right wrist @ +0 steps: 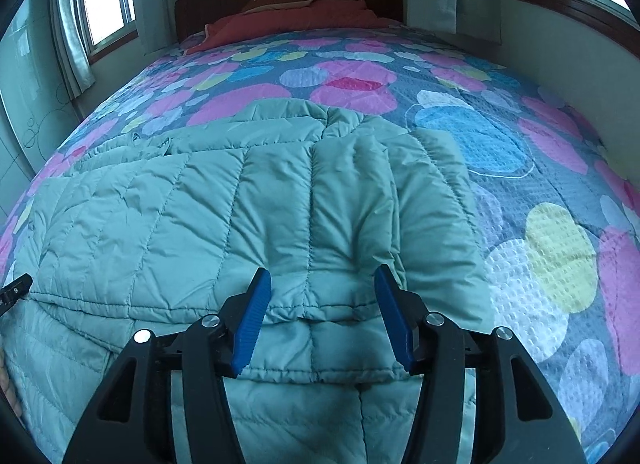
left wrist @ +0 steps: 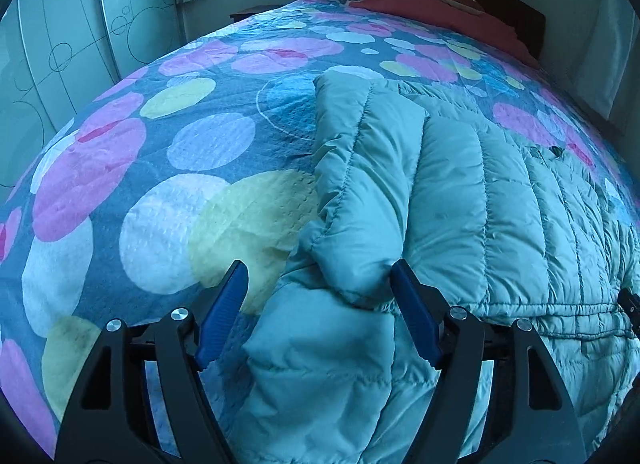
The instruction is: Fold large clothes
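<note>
jacket (right wrist: pixel 224 199) lying folded over on bedspread (left wrist: pixel 168 151); left gripper (left wrist: pixel 318 284) and right gripper (right wrist: pixel 318 288) hovering with jaws apart, gripping nothing. judging the next fold needing a fresh grip on the near hem.

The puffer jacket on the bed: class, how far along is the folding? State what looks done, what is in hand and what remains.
Done: the light green puffer jacket lies on the dotted bedspread, one fold laid over its lower part, a sleeve turned in on top. In hand: nothing gripped; the left tool and right tool stand open over the folded edge. Left: the jacket remains wide, so further folds seem needed.
</note>
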Demonstrator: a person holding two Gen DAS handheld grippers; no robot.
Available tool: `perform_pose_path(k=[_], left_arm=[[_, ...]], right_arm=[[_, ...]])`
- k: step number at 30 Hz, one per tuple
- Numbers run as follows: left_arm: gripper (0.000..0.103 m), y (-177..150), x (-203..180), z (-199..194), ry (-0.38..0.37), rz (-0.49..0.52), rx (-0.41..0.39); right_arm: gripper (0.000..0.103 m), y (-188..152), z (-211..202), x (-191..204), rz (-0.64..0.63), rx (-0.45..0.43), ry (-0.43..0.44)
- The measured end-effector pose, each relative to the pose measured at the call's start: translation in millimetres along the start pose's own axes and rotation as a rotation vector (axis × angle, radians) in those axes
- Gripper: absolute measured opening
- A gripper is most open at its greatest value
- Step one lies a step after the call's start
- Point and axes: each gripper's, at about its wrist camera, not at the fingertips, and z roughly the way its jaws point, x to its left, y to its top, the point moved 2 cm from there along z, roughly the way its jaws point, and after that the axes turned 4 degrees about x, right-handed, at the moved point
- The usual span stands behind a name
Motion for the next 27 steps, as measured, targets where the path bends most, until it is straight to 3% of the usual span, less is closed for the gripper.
perform_pose_path(k=[15, 27], left_arm=[[0.074, -79, 65, -59, -0.014, -0.168, 0.037], [0.074, -172, 122, -113, -0.095, -0.404, 0.091]], right_arm=[[0.055, -64, -62, -56, 0.076, 0.036, -0.03], [0.055, -162, -125, -136, 0.323, 0.074, 0.061]])
